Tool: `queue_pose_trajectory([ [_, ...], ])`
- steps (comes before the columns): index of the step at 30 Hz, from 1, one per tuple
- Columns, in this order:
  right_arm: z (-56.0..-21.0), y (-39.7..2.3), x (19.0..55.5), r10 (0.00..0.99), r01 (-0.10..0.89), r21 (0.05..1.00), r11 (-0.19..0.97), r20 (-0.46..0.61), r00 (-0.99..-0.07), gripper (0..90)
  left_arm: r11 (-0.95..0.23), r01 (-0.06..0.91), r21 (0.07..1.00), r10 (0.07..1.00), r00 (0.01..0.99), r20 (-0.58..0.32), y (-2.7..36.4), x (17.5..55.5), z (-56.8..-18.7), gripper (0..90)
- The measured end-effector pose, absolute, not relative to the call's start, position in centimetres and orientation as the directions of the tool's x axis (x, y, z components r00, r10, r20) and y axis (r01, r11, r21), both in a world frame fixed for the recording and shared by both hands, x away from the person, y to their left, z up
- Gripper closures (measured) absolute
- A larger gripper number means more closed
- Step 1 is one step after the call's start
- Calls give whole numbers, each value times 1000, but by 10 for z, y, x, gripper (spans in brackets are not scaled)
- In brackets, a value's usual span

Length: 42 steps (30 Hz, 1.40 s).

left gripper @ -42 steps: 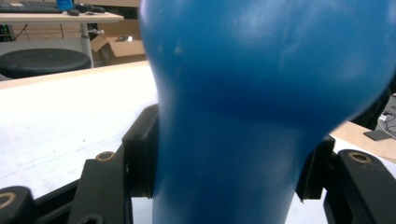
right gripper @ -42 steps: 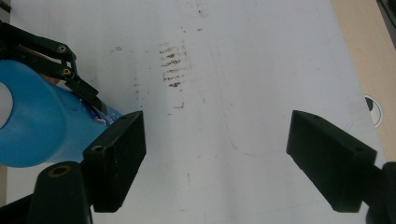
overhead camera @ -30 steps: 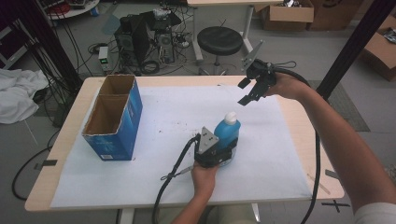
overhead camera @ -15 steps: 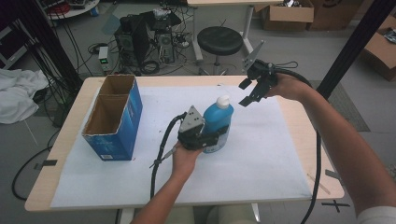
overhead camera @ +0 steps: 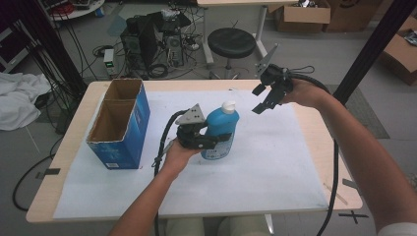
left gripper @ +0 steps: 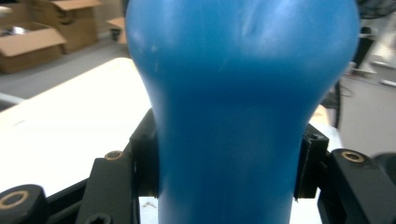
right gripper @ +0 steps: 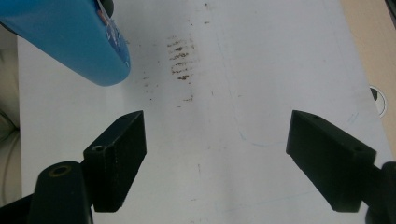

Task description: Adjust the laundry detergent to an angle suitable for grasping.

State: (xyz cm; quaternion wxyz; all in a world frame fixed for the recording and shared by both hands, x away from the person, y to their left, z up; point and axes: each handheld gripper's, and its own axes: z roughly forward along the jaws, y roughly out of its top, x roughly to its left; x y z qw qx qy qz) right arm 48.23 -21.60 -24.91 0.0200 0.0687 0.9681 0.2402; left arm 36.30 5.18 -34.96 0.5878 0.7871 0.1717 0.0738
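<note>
blue bottle [overhead camera: 221, 132] in left gripper [overhead camera: 209, 141]

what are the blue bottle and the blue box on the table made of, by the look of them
The blue bottle, held in the left gripper, looks like smooth plastic: an even, softly glossy skin in the left gripper view, with a white cap that also looks plastic. The blue box looks like cardboard: printed blue outside, raw matte brown inside, with thin walls and a divider.
</note>
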Motion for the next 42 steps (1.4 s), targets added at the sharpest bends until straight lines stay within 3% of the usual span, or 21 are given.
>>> queue_pose_trajectory([
  [8, -252, -217, 479, 154, 135, 458, 879, -3, -988, 201, -273, 126, 954, 220, 973, -66, 53, 369, -357, 436],
  [17, -252, -214, 477, 157, 140, 448, 883, -1, -988, 201, -273, 71, 959, 151, 988, -30, 51, 370, -367, 438],
  [42, -256, -214, 476, 178, 166, 421, 892, 11, -984, 201, -271, 69, 960, 110, 993, -40, 51, 372, -401, 439],
])
